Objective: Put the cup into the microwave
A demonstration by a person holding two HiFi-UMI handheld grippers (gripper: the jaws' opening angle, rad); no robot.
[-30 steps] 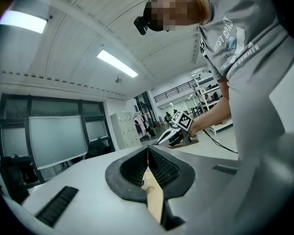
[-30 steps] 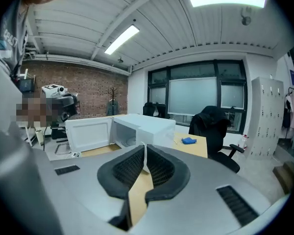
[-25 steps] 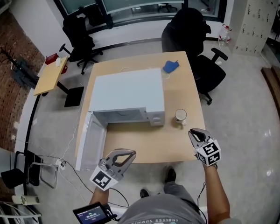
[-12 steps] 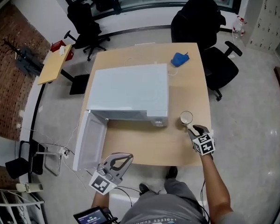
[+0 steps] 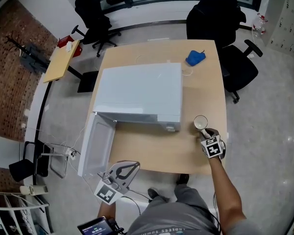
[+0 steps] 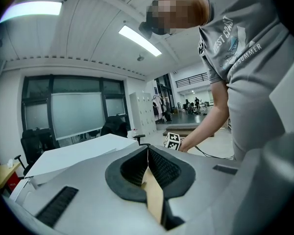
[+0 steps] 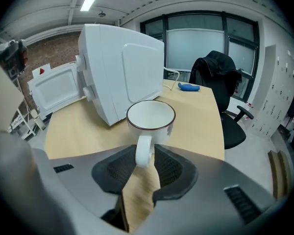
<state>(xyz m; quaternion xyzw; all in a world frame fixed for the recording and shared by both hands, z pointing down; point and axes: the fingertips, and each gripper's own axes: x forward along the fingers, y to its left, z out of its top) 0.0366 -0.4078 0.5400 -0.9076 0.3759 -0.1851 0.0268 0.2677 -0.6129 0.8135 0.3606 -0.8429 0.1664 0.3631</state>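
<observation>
A tan table is seen from above, and most of its left half is taken up by a white microwave. The door is swung fully open on the left, past the table's edge, so the cavity is open toward the person.

The left gripper is held off the table, just beyond the near edge and below the door. Its 2 jaws are pressed together at the tips and nothing is held.

The right gripper is laid low over the table near the right edge. Its jaws are closed to the width of the cup's handle, which is pinched between the tips.

The cup is stood upright on the table, just right of the microwave's front right corner, with its handle turned toward the person. It appears empty.

Several risks can be judged from here:
- The hold is taken on the handle alone, so the cup may swing or tip about the tips once lifted.
- If the pinch is shallow, the glazed handle may slip out.
- The microwave's corner is close by, and it may be struck on the way to the cavity.
- The cavity's sill may be caught if the cup is carried too low.
</observation>
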